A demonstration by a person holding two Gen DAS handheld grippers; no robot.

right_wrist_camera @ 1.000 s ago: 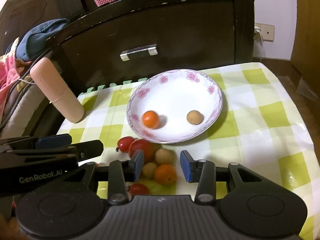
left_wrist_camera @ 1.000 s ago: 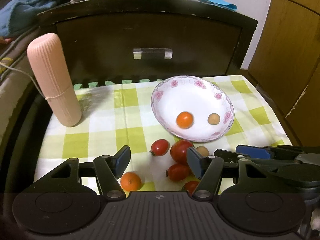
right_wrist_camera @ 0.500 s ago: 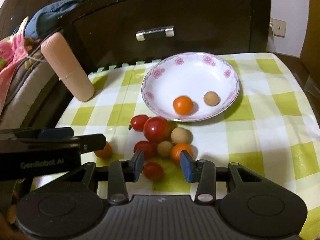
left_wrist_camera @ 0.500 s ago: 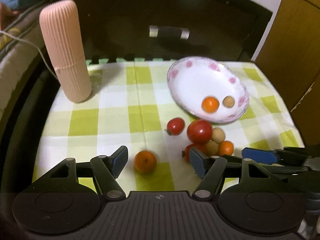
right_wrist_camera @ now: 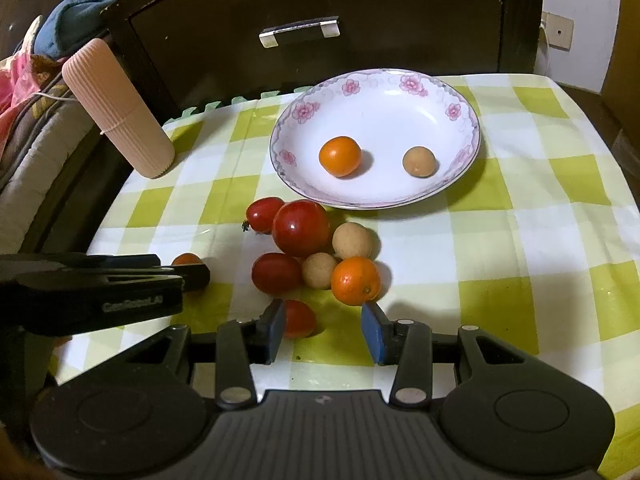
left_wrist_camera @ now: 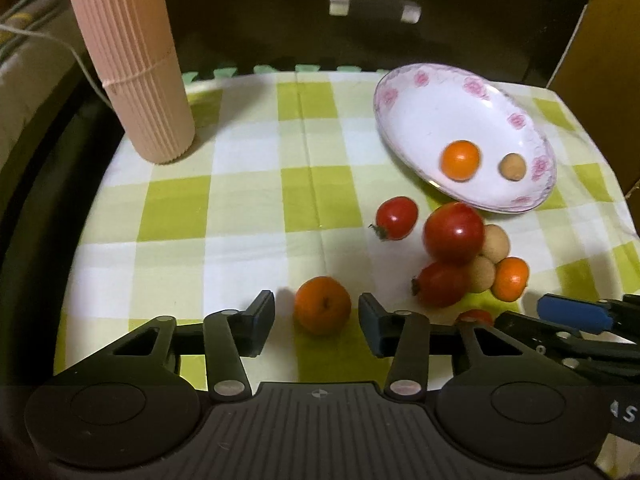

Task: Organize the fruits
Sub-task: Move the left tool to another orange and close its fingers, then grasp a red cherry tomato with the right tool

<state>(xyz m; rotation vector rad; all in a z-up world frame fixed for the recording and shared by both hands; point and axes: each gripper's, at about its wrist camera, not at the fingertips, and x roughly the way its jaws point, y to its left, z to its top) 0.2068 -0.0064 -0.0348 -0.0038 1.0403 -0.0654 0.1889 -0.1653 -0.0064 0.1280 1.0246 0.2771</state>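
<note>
both grippers moved closer: left gripper brackets a kumquat (untouched), right gripper open, empty.

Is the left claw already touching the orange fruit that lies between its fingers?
Apart. In the left wrist view, cloth shows on both sides of the orange fruit, between it and the open left claw.

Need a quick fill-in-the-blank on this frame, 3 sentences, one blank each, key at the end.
1. The flowered plate holds ____ fruits.
2. The left gripper is open, and the fruit between its fingers is colored ____.
3. The right gripper is open, with a small ____ tomato beside its left finger.

Missing words: two; orange; red
</note>
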